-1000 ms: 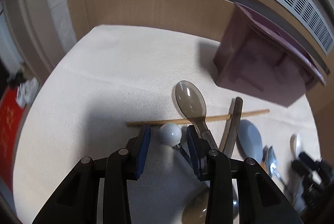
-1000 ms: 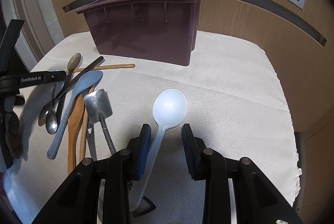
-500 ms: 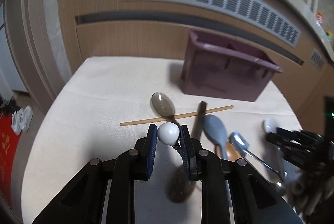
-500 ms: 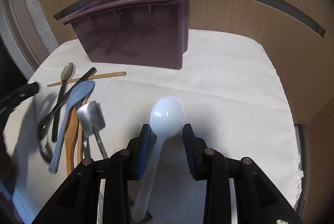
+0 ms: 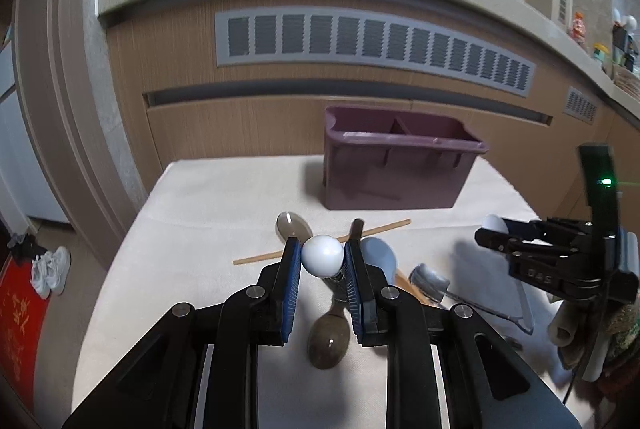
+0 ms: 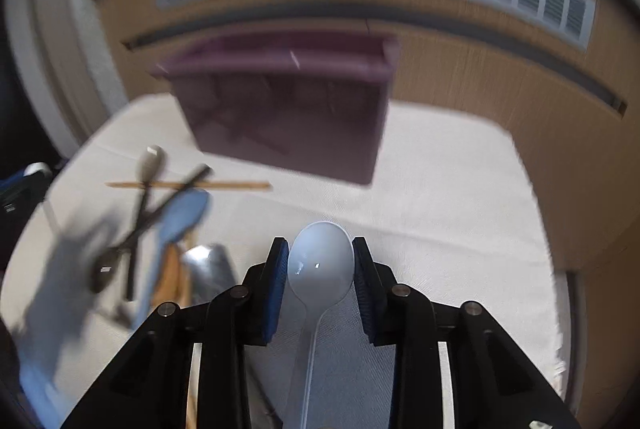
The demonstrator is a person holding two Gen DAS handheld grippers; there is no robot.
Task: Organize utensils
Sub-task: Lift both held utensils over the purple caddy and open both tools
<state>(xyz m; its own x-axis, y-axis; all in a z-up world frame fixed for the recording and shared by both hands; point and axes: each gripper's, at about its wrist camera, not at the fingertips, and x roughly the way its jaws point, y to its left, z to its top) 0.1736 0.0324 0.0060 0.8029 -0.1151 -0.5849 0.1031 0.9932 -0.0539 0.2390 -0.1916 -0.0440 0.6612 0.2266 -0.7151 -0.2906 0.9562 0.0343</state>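
The white spoon (image 6: 320, 261) is glossy, smooth plastic. The bin (image 5: 400, 169) looks matt plastic; woven cloth covers the table (image 5: 224, 197). The chopstick (image 5: 384, 227) is wood.

Bare cloth (image 6: 440, 181) R of bin (image 6: 288, 117)

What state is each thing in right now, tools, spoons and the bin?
Left tool: shut on a white ball-ended utensil, lifted off the cloth.
Right tool: jaws closing, white plastic spoon between them.
Purple bin: upright, open-topped, divided, nothing visible inside.
Wooden chopstick: lying flat on the cloth.
Blue spoon: lying in the pile.
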